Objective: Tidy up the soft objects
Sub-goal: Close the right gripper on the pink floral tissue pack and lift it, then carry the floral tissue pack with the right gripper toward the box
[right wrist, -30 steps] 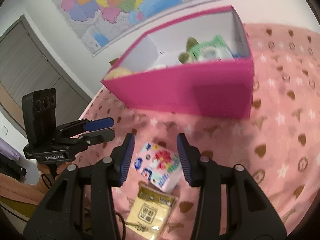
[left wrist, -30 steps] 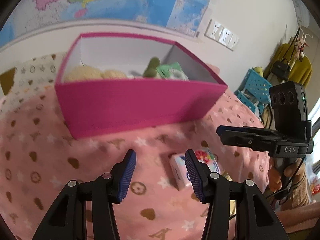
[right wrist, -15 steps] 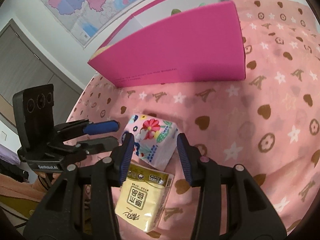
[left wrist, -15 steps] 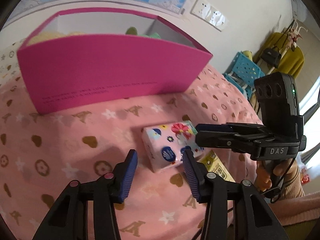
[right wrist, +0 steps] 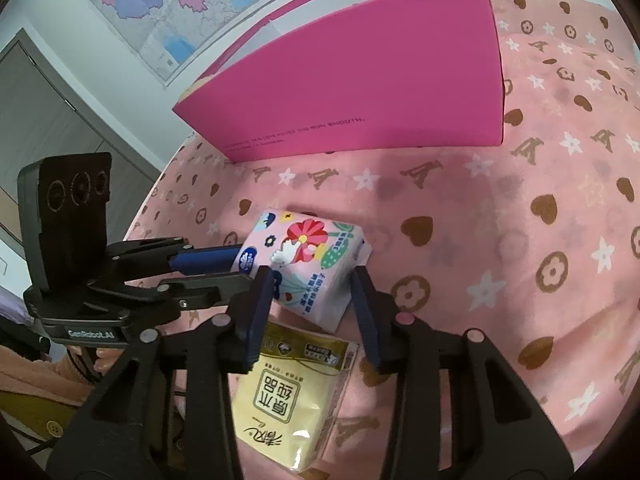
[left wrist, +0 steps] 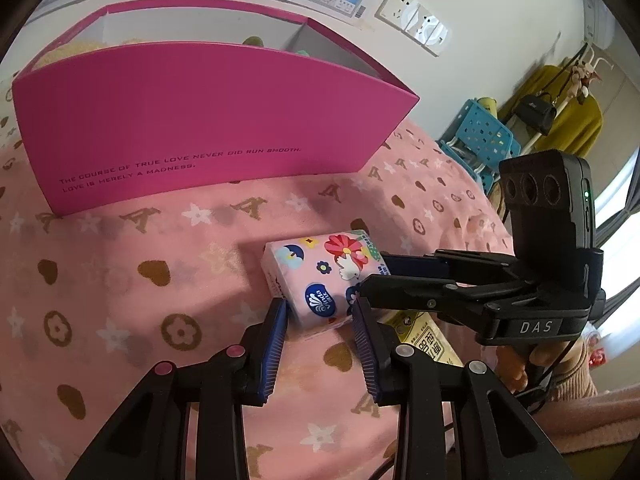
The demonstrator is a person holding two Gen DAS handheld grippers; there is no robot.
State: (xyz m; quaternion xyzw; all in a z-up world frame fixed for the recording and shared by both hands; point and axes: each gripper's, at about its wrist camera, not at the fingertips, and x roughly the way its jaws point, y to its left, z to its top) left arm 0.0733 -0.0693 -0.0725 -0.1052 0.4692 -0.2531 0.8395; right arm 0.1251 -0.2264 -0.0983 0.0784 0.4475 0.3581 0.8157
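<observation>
Both your grippers sit at the floral tissue pack (left wrist: 320, 280) on the pink blanket (left wrist: 120, 280).

Your left gripper (left wrist: 320, 320): fingers spread about the width of the pack, blue pads (left wrist: 274, 344) flanking its near end. Left pad looks to be just touching the pack's corner; can't tell if the right pad makes contact. Not clamped.

Your right gripper (right wrist: 312, 304): fingers also parted wide, straddling the same pack (right wrist: 308, 264) from the other side. Left pad (right wrist: 260, 312) is against the pack's lower edge, right pad stands just beside the pack's corner with a gap. In the left wrist view its fingers (left wrist: 404, 268) lie along the pack's right side.

Pack lies tilted on the blanket, in front of the pink box (left wrist: 200, 120), well apart from the box's front wall.

Yellow tissue pack (right wrist: 296, 392) lies just beside the floral one, under your right gripper, nearer the blanket's edge. Its top corner touches or slips under the floral pack.

Box stands open; some soft items show above its rim, too hidden to name.
</observation>
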